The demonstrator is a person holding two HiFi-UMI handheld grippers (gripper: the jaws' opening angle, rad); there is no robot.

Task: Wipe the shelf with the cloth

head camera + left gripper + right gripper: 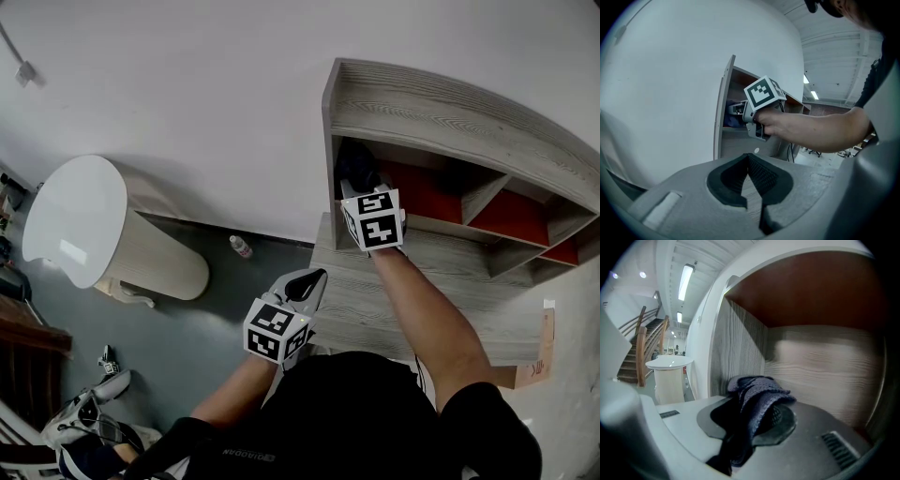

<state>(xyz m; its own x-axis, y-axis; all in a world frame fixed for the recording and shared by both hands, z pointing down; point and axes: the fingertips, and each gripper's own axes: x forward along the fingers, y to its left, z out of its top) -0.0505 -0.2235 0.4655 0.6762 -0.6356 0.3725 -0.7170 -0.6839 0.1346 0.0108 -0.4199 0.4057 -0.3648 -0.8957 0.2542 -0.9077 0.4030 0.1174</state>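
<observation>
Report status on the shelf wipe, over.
Right hand-held gripper shut on cloth, inside leftmost compartment of shelf. Left hand-held gripper shut, empty, outside it. No obstruction seen.

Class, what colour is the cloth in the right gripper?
Dark navy blue cloth, clearest in the right gripper view.

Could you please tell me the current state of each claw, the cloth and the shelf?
left claw: shut, nothing between its jaws, held outside the shelf.
right claw: shut on the cloth, reaching into the shelf's leftmost compartment.
cloth: bunched, gripped between the jaws; whether it touches a board cannot be told.
shelf: open at the front, no doors.
</observation>
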